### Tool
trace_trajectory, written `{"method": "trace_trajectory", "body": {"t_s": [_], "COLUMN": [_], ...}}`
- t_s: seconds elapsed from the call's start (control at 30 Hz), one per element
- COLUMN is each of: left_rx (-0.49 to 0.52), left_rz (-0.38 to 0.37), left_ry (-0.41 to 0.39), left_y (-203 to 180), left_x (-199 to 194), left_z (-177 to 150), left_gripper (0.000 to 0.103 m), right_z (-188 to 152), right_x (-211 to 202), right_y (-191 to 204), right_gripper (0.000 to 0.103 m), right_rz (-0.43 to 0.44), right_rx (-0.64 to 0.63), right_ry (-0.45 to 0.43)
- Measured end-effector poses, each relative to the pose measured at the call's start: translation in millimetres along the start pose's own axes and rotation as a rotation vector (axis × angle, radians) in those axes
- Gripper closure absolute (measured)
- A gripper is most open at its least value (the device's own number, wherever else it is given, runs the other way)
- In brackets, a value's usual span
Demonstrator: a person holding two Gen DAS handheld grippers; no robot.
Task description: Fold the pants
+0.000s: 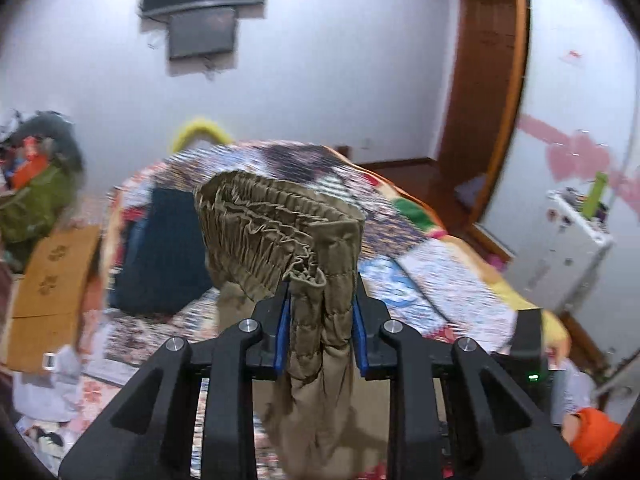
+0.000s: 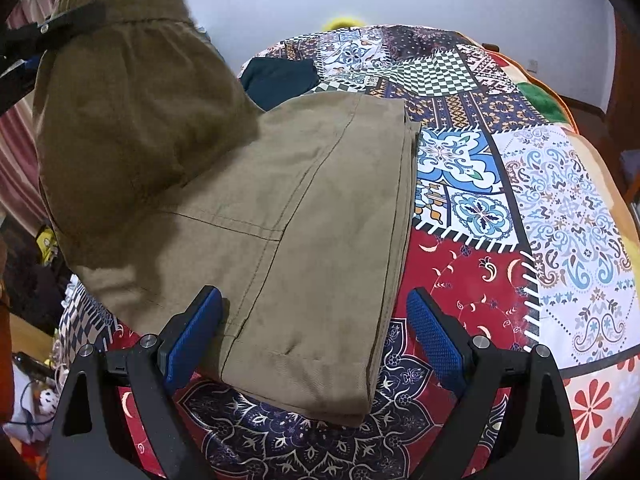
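The khaki pants (image 2: 304, 208) lie folded on the patchwork bedspread (image 2: 520, 200), legs stretched toward the far side. My left gripper (image 1: 321, 320) is shut on the pants' gathered elastic waistband (image 1: 280, 224) and holds it lifted above the bed. That lifted waist end shows in the right wrist view (image 2: 132, 120) at upper left, with the left gripper's black finger across it. My right gripper (image 2: 316, 336) is open, its blue pads either side of the near edge of the pants, just above the cloth.
A dark blue garment (image 2: 280, 76) lies on the bed beyond the pants. A cardboard box (image 1: 52, 288) and a clutter pile (image 1: 36, 184) stand left of the bed. A white cabinet (image 1: 568, 256) and wooden door frame (image 1: 488, 92) are at the right.
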State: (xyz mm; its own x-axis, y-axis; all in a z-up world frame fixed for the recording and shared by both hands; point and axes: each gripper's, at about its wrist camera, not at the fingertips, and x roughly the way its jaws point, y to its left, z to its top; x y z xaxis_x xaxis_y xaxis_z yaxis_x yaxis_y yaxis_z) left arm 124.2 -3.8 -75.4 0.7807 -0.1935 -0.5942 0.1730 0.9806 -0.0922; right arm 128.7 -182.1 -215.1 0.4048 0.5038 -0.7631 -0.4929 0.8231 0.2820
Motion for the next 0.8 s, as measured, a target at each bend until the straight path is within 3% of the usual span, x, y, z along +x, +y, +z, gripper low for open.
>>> {"method": "trace_trajectory", "body": {"t_s": [0.2,0.37,0.47,0.6,0.7,0.8], "left_rx": [-0.064,-0.068,-0.047,-0.004,0.015,0.017], "left_rz": [-0.18,-0.248,-0.251,-0.245,-0.212,-0.116], "left_ry": [0.136,0.225,0.256,0.292,0.262,0.228], "left_y": [-12,-24,-34,-41,-38,-21], "left_x": [33,56,59,64,59,58], "left_z": [0,-6,-13,-17,-19,-11], "left_gripper": [0.077,0.077,0.076,0.04,0.034,0.03], "right_z": [0,0,0,-1,-1,-1], "right_x": [1,1,1,2,1,1], "right_y": [-1,-3,-3,-3,-4,-5], "right_gripper": [0.011,0.011,0.011,0.011,0.011,0.011], "right_rz": [0.008,0.013,0.015,0.017,0.019,0.015], "right_rx": [0.011,0.018,0.022,0.027,0.03,0.033], "right_ry": [-0.003,-0.006,-0.006,-0.007,-0.008,-0.002]}}
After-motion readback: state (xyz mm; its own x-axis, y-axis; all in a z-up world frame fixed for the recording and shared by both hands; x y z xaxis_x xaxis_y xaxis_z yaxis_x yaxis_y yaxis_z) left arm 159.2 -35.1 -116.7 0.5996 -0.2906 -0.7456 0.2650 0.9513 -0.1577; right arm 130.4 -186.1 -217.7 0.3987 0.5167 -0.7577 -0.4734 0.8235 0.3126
